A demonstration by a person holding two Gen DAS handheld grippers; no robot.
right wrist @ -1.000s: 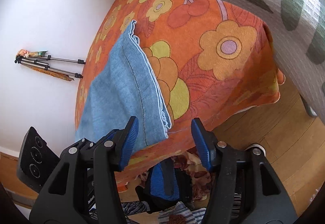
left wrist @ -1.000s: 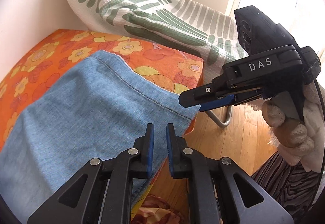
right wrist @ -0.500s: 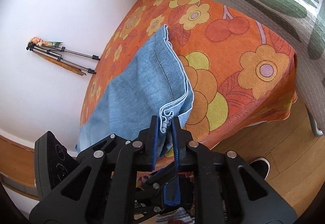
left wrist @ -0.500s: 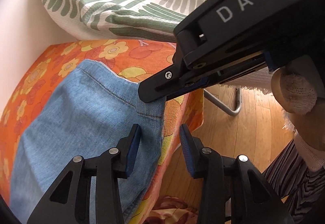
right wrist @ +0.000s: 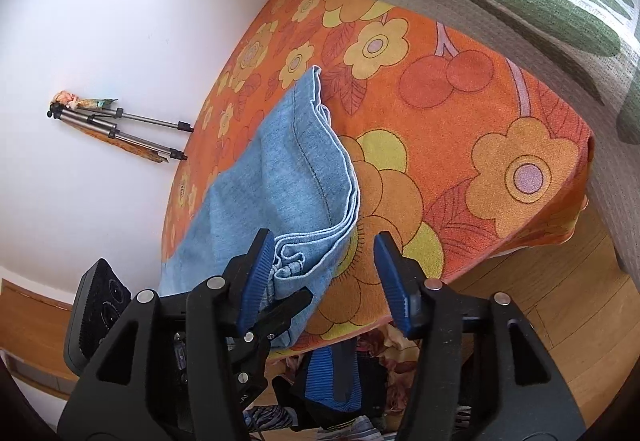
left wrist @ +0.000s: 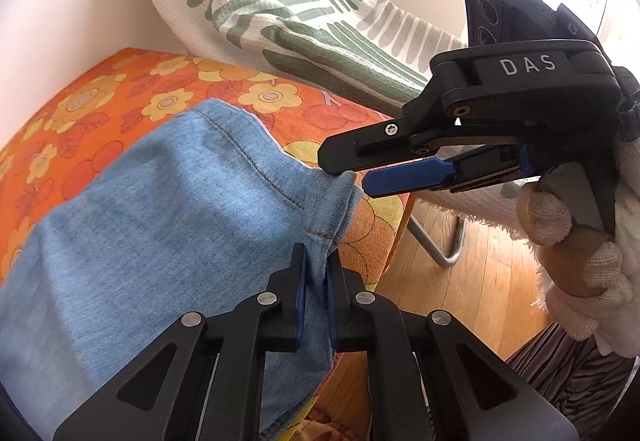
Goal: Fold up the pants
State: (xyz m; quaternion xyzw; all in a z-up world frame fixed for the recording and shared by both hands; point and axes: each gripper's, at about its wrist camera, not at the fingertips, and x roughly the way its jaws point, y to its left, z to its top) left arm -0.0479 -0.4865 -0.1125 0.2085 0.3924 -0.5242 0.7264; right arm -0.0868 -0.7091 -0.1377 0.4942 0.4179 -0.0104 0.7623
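In the left wrist view the left gripper (left wrist: 316, 283) is clamped on a bunched corner of the pants (left wrist: 160, 225), having just closed there, and the denim lies over the orange cover (left wrist: 120, 89) with that corner at the cover's near edge, above the floor (left wrist: 472, 305). The pinch looks narrow, so a pull could strip the hem out of it, and the layers might slide apart and spoil the fold. The right gripper (left wrist: 358, 177) hovers just beside the same corner, its upper finger about touching the fabric, nothing caught between. In the right wrist view the right gripper (right wrist: 324, 277) stands apart, having just opened; the stacked hem edges (right wrist: 296, 261) sit against its left pad (right wrist: 256, 281), unpinched. With only one grip left, the free side could sag or slip off the cover's edge. The pants (right wrist: 280, 169) run away from the gripper toward the wall.
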